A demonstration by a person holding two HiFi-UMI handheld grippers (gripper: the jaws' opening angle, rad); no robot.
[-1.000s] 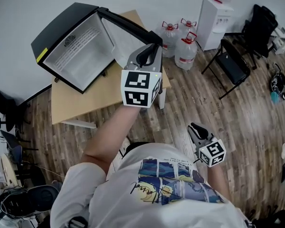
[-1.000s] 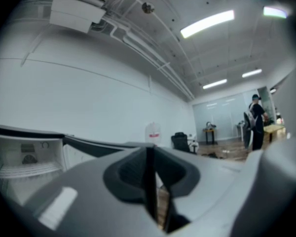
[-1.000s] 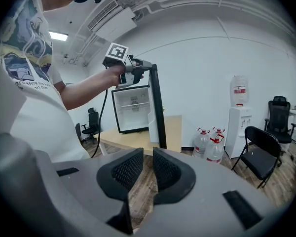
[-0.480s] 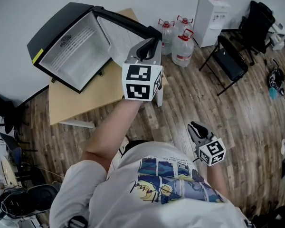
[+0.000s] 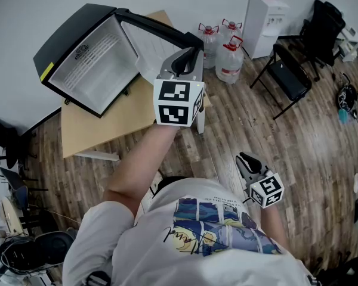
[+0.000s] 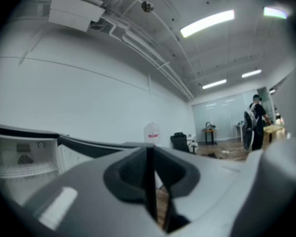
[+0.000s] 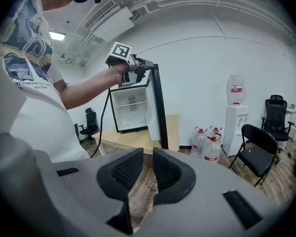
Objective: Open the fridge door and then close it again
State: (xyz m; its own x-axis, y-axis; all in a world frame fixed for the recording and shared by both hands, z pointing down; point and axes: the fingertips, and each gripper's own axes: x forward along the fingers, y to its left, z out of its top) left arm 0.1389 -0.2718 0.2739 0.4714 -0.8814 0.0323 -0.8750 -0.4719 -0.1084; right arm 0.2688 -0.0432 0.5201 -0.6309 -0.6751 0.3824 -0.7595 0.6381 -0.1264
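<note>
1. Left tongs (image 5: 190,53): we log these raised on an outstretched arm (image 5: 137,168) and pointing level. The jaws are narrow, closed on the thin dark free edge of the door (image 5: 146,49) at its top corner. Lower in the slit, behind the tips, a sliver of wood shows.

2. Door: swung wide open. It runs from the left tongs away to its hinge, and its white liner lies to the left of those tongs in their own view.

3. Fridge (image 5: 89,61): small, with a black case and a white interior. We place it beyond and to the left of the left tongs, and well apart from the right tongs (image 5: 243,159).

4. Tabletop (image 5: 101,130): pale wood, carrying the fridge. It lies below the left tongs.

5. Right tongs: held low by the person's waist and tilted a little downward. The jaws are narrow, with an even slit between the pads. We see nothing in the slit; the floor (image 5: 238,118) shows through it.

6. Bottles (image 5: 230,61): three large water bottles with red caps, standing on the floor. They are to the right of the left tongs and ahead of the right tongs.

7. Dispenser (image 5: 265,16): white, standing against the wall just beside the bottles.

8. Chair (image 5: 289,76): black and folding, near the dispenser and ahead and to the right of the right tongs.
</note>
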